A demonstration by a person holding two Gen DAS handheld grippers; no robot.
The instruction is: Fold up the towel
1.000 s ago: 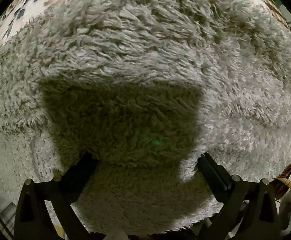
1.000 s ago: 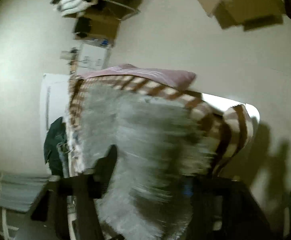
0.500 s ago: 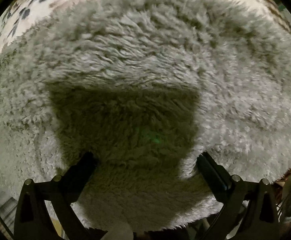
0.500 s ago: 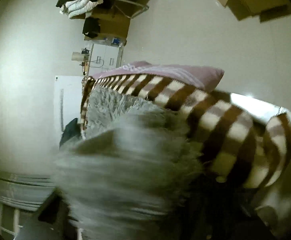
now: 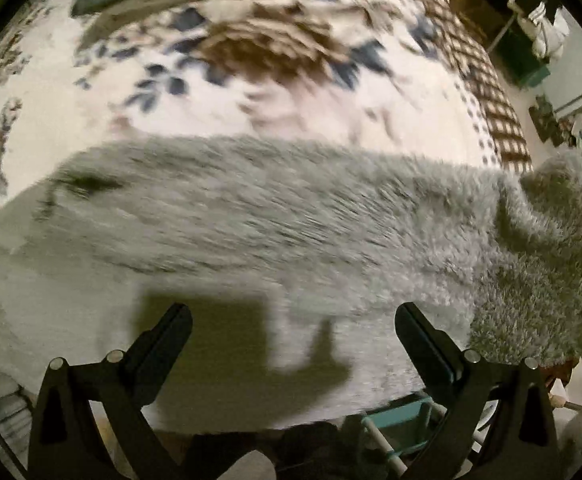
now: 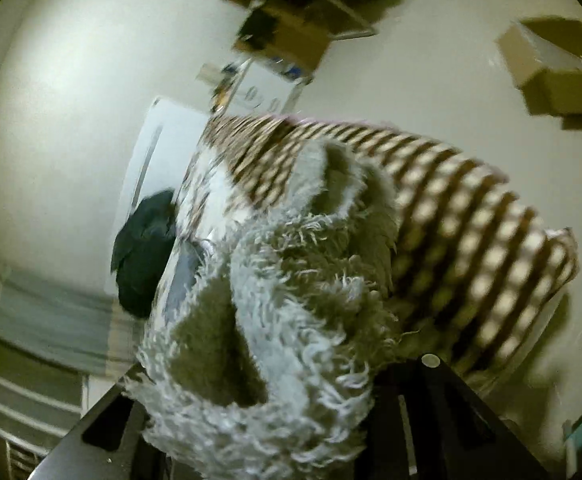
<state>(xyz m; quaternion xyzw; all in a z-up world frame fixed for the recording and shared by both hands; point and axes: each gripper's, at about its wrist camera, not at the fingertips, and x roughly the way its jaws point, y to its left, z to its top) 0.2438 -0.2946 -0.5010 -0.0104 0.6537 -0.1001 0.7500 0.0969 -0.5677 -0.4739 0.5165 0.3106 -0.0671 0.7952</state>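
Left tongs (image 5: 293, 314): jaws wide apart, nothing between them, hovering over the towel.
Right tongs (image 6: 259, 420): jaws have just been closing, now clamped on a bunched fold of the towel (image 6: 291, 320).
Towel (image 5: 251, 220): shaggy grey, spread on the floral bedspread (image 5: 251, 60), its right end lifted and curled over.
Beyond the towel: brown checked blanket (image 6: 471, 232) on the bed; cardboard box (image 6: 563, 76) on the floor.

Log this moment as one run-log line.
step: fold | left gripper: open, above towel | right gripper: jaws just closing, towel bunched between them | surface: bedspread
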